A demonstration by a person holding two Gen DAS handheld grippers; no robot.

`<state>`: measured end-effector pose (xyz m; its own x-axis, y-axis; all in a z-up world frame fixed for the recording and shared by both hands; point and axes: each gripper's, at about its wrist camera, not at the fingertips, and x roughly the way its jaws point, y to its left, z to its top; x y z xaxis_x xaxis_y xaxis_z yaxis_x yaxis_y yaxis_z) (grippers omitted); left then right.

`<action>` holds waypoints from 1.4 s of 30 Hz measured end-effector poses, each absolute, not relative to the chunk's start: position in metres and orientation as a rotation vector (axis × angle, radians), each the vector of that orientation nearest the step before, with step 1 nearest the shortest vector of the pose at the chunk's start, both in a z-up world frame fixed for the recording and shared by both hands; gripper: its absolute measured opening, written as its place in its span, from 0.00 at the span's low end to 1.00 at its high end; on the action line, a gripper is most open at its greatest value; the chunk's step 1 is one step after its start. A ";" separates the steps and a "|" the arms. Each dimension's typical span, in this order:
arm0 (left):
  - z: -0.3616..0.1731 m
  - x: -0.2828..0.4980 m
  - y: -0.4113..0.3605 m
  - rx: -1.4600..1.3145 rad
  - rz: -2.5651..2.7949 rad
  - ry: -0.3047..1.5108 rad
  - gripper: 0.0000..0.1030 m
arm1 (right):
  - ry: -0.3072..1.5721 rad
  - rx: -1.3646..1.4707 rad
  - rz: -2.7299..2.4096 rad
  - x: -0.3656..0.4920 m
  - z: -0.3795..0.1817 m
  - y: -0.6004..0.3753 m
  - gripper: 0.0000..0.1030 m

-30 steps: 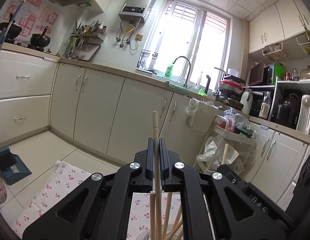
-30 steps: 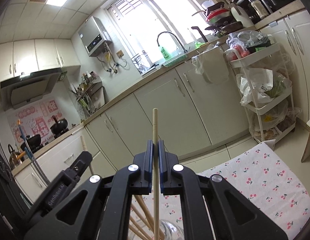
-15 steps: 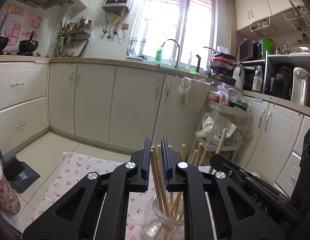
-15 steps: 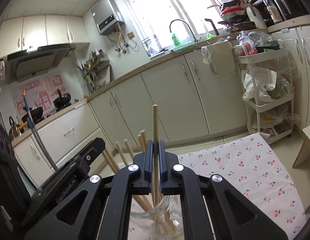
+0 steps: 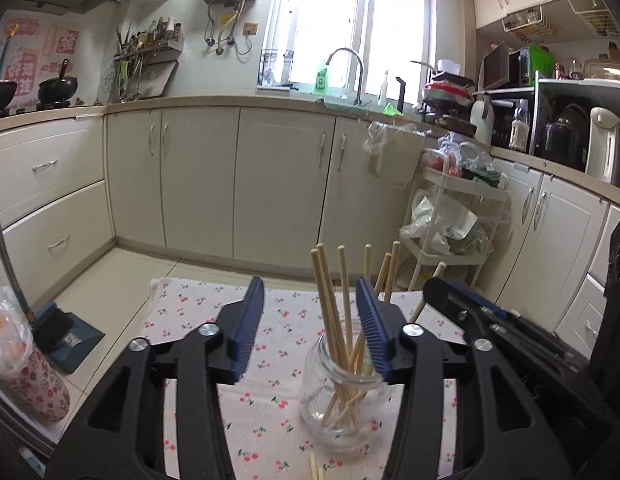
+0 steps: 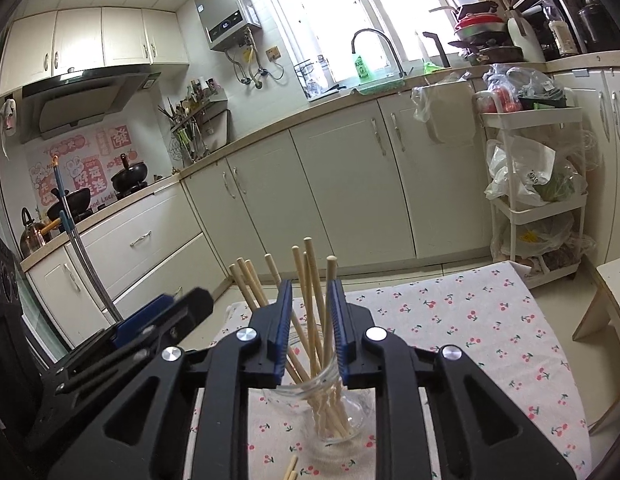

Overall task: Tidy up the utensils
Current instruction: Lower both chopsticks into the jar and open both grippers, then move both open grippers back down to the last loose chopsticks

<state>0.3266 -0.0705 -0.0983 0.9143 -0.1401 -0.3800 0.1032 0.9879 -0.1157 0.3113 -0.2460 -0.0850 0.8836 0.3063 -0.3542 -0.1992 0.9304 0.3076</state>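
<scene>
- Now both claws hang over the jar (image 5: 344, 388), which stands on the cherry-print surface (image 5: 270, 412) with the chopsticks (image 5: 330, 312) upright inside
- left claw (image 5: 312, 320) spread wide, holding nothing; right claw (image 6: 309, 320) parted more narrowly, sticks standing loose between its jaws
- lift straight up so no jaw snags a stick or tips the jar
- loose sticks (image 6: 290, 472) lie by the jar; they look next; approach low and pinch mid-length
</scene>
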 end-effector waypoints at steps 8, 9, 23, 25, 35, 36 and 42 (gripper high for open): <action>-0.096 0.307 -0.063 -0.074 -0.104 0.473 0.58 | 0.399 0.270 0.254 0.289 -0.073 -0.249 0.29; -0.096 0.305 -0.062 -0.072 -0.102 0.477 0.59 | 0.400 0.273 0.253 0.286 -0.072 -0.249 0.29; -0.150 0.277 0.003 -0.131 0.011 0.763 0.73 | 0.716 0.243 0.236 0.227 -0.133 -0.230 0.38; -0.165 0.271 0.014 -0.131 0.035 0.814 0.73 | 0.774 0.219 0.244 0.224 -0.147 -0.222 0.38; -0.193 0.234 0.039 -0.149 0.037 0.916 0.74 | 0.961 0.034 0.236 0.224 -0.192 -0.175 0.38; -0.192 0.233 0.037 -0.145 0.031 0.919 0.74 | 0.973 0.019 0.228 0.223 -0.195 -0.173 0.38; -0.190 0.231 0.023 -0.118 0.003 0.933 0.76 | 0.990 -0.028 0.220 0.219 -0.202 -0.177 0.38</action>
<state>0.2311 0.0233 -0.1895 0.5957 -0.0483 -0.8018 -0.0541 0.9935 -0.1001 0.2190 -0.1775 -0.2018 0.5281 0.1712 -0.8318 -0.1969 0.9775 0.0763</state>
